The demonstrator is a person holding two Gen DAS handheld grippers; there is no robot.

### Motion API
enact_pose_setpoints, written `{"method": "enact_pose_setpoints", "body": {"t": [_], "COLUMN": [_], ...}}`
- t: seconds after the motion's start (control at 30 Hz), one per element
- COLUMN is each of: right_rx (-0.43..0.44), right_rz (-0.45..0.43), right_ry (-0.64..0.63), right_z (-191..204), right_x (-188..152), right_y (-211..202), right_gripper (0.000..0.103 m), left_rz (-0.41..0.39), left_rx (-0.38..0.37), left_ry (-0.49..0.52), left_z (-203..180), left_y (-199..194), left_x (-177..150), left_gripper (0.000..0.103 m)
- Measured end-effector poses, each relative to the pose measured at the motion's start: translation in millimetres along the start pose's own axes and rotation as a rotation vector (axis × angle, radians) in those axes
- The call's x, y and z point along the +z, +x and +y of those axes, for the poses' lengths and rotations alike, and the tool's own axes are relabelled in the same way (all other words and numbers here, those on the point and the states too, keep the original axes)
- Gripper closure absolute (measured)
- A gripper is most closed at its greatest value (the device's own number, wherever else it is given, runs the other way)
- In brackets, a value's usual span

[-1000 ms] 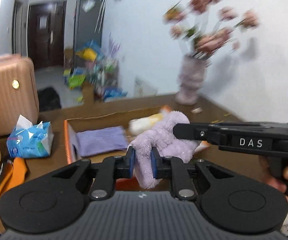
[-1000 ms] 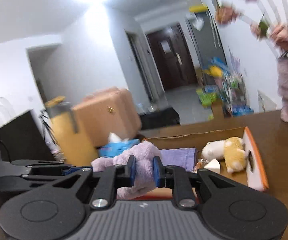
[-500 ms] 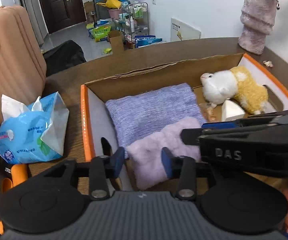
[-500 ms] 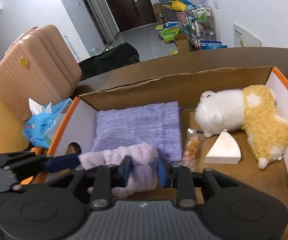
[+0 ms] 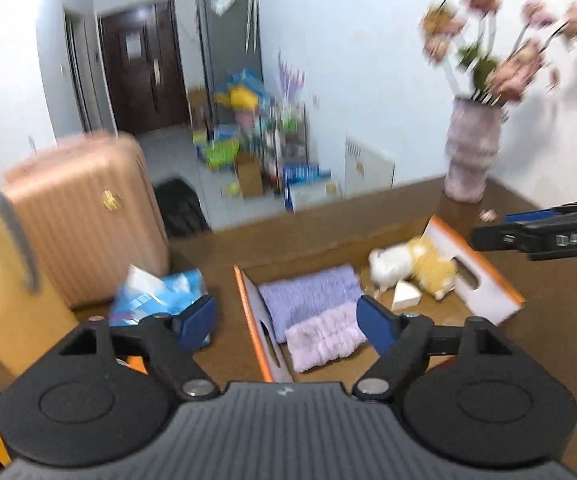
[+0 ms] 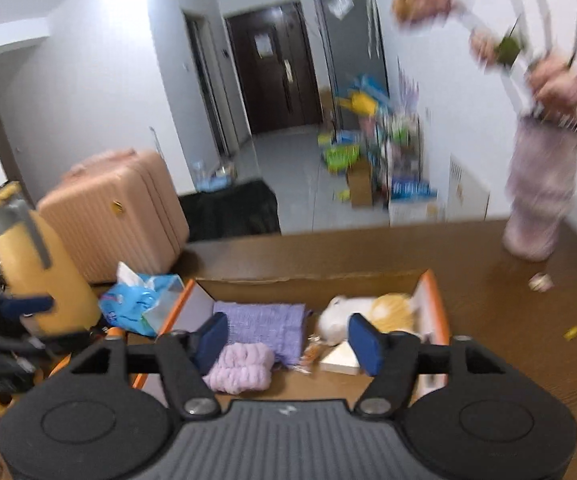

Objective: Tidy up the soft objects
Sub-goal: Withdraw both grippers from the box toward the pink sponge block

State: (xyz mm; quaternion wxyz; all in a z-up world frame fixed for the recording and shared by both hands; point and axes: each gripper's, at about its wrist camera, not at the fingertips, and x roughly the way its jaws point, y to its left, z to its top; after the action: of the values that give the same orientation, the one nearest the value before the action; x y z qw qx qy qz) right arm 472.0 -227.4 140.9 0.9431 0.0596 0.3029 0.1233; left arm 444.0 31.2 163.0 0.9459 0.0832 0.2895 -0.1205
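A cardboard box point(image 5: 476, 280) sits on a wooden counter point(image 6: 508, 320). Inside it, a folded pink towel point(image 5: 324, 340) lies flat against the near edge of a purple cloth point(image 5: 308, 296), laid side by side to save room. Both tools, left tool point(image 5: 288, 320) and right tool point(image 6: 288, 340), have just been opening and hang empty above the box, the towel released. A plush toy point(image 5: 412, 268) lies at the box's far end.

I am holding my left gripper point(image 5: 286, 322) tilted downward, its jaws having just been opening, nothing between them. I am holding my right gripper point(image 6: 286, 340) angled down likewise, its jaws also just opening wide and gripping nothing.
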Motion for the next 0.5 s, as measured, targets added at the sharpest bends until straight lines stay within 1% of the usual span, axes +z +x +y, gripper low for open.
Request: {"method": "enact_pose_setpoints", "body": {"t": [0.07, 0.17, 0.23, 0.33, 0.4, 0.5], "right_rx": [-0.002, -0.022, -0.022, 0.001, 0.011, 0.037], "right_rz": [-0.021, -0.042, -0.057, -0.072, -0.097, -0.151], "right_ry": [-0.028, -0.045, -0.042, -0.037, -0.043, -0.062], "right_z": [-9.1, -14.3, -14.2, -10.7, -5.4, 4.2], "right_x": [-10.8, -28.4, -37.9, -54.0, -69.5, -105.4], "right_y": [-36.9, -77.2, -95.2, -123.4, -144.0, -176.6], "right_gripper": [0.032, 0.032, 0.032, 0.032, 0.032, 0.031], "left_rz": [-0.024, -0.048, -0.062, -0.092, -0.11, -0.15], "left_rx": [0.0, 0.015, 0.022, 0.008, -0.009, -0.052], "left_ry": [0.011, 0.014, 0.005, 0.002, -0.004, -0.018], "left_z": [-0.8, -4.9, -8.7, -15.7, -20.0, -27.2], "left_y": [-29.3, -66.3, -87.0, -116.9, -136.8, -170.8], "left_x": [-5.0, -12.8, -18.7, -34.8, -53.3, -98.0], "left_gripper": [0.021, 0.021, 0.02, 0.019, 0.017, 0.016]}}
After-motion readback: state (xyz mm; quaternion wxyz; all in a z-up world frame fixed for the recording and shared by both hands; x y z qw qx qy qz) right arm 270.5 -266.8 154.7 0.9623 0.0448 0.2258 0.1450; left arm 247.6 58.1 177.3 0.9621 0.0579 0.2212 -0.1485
